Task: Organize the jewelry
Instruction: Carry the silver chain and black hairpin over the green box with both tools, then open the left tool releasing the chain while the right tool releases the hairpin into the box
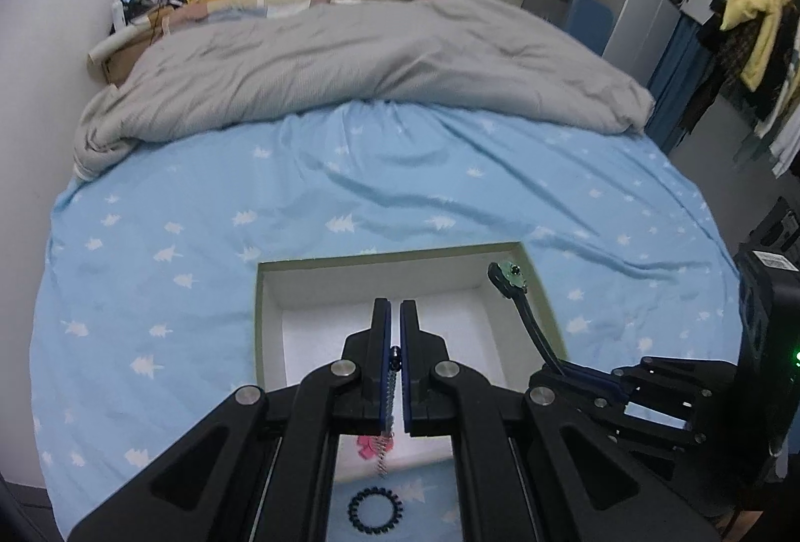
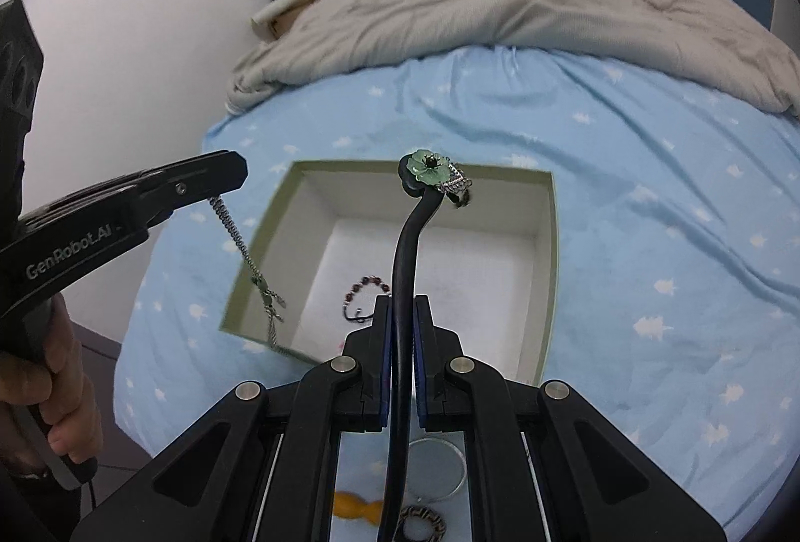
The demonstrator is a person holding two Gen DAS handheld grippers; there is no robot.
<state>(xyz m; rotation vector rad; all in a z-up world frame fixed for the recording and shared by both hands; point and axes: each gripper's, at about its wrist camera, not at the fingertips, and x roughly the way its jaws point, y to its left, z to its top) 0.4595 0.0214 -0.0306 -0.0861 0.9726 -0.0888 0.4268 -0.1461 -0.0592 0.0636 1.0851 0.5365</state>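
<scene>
Left gripper (image 1: 394, 317) was clamped on a silver chain (image 2: 235, 237), which dangled from its jaws over the near-left rim of the open box (image 2: 547, 252); a person's hand (image 2: 45, 397) gripped the handle, tool pitched steeply down. Right gripper (image 2: 402, 312) was clamped on the black stem of a hairpin (image 2: 407, 252), its green flower head (image 2: 427, 167) standing up over the box's far rim. Box sat on the blue bedsheet (image 1: 450, 192) near the bed's foot edge, and already held a beaded bracelet (image 2: 362, 297) on its white floor. Still outside, on the sheet by the foot edge: a black scrunchie (image 1: 375, 509), a thin hoop (image 2: 440, 467), a patterned ring (image 2: 422, 522), an orange piece (image 2: 352, 504). Step judged: carrying both pieces to the box for dropping. Next move likely calls for centring each over the box floor, lowering, then parting the jaws; the chain may snag on the rim.
</scene>
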